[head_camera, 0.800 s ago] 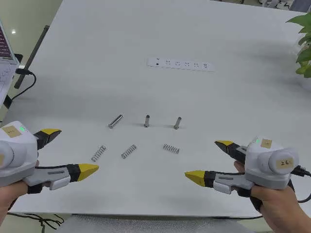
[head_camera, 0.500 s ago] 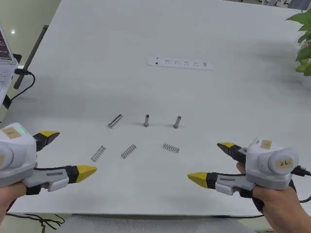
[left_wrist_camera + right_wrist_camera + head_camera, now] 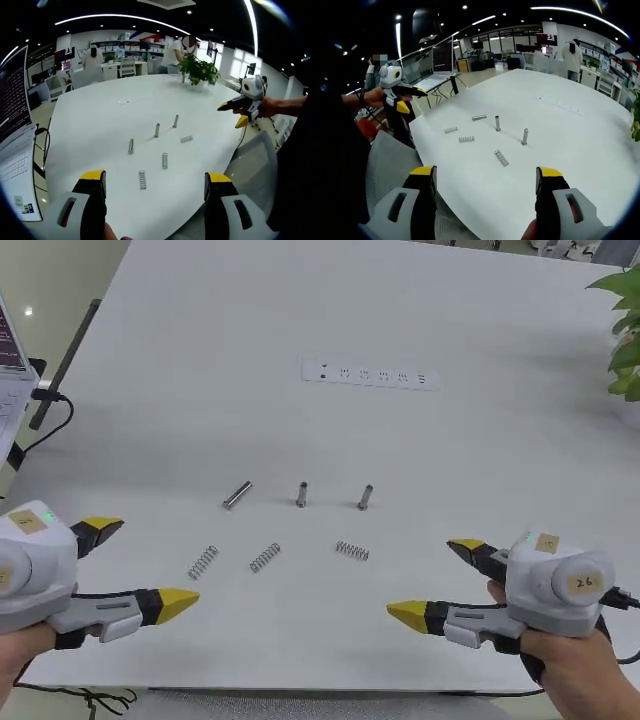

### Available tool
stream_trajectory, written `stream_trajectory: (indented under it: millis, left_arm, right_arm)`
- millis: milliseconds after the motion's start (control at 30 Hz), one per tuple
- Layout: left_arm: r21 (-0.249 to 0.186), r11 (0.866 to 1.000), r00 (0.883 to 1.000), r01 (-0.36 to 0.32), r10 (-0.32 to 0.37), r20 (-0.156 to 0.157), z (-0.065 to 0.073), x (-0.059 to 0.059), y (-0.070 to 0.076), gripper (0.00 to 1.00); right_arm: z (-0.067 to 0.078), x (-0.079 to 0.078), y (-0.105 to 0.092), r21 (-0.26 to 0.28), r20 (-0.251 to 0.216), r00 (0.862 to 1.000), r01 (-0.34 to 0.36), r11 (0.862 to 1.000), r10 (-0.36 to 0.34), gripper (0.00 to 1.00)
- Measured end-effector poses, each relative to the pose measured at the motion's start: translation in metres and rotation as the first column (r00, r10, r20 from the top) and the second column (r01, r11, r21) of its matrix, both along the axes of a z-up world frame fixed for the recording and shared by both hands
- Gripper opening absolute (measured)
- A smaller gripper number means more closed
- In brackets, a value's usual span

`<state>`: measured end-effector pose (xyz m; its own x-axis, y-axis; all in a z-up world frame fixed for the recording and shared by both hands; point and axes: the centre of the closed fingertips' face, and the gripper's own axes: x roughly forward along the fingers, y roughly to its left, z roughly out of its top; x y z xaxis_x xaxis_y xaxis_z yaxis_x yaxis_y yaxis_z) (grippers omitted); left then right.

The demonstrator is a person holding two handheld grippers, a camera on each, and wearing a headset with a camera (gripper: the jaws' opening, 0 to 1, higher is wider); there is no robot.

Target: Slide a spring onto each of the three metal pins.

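In the head view, a long white power strip (image 3: 371, 373) lies on the white table (image 3: 500, 440). On the person's side of the strip is a row of three short silver metal pins: the left pin (image 3: 237, 494) lies flat, while the middle pin (image 3: 302, 494) and right pin (image 3: 365, 497) stand upright. Nearer still lie the small coiled steel left spring (image 3: 202, 561), middle spring (image 3: 265, 557) and right spring (image 3: 352, 550) — none touching a pin. The left gripper (image 3: 148, 562) and right gripper (image 3: 430, 578) hover furthest from the strip, their yellow-tipped jaws spread wide and empty.

In the left gripper view, its own jaws gape, with the springs and pins beyond them.

The right gripper view shows the same — parted jaws holding nothing.
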<state>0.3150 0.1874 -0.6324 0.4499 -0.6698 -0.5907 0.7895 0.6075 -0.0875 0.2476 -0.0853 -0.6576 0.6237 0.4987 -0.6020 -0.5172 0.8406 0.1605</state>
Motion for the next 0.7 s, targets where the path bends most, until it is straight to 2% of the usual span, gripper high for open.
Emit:
stream_trajectory:
  millis: [700]
  left_arm:
    - [0.003, 1.000, 1.000, -0.012, 0.012, -0.008, -0.0027, 0.0004, 0.0044, 0.77]
  right_arm:
    - [-0.0016, 0.0003, -0.0012, 0.002, -0.006, 1.000, 0.003, 1.000, -0.003, 0.80]
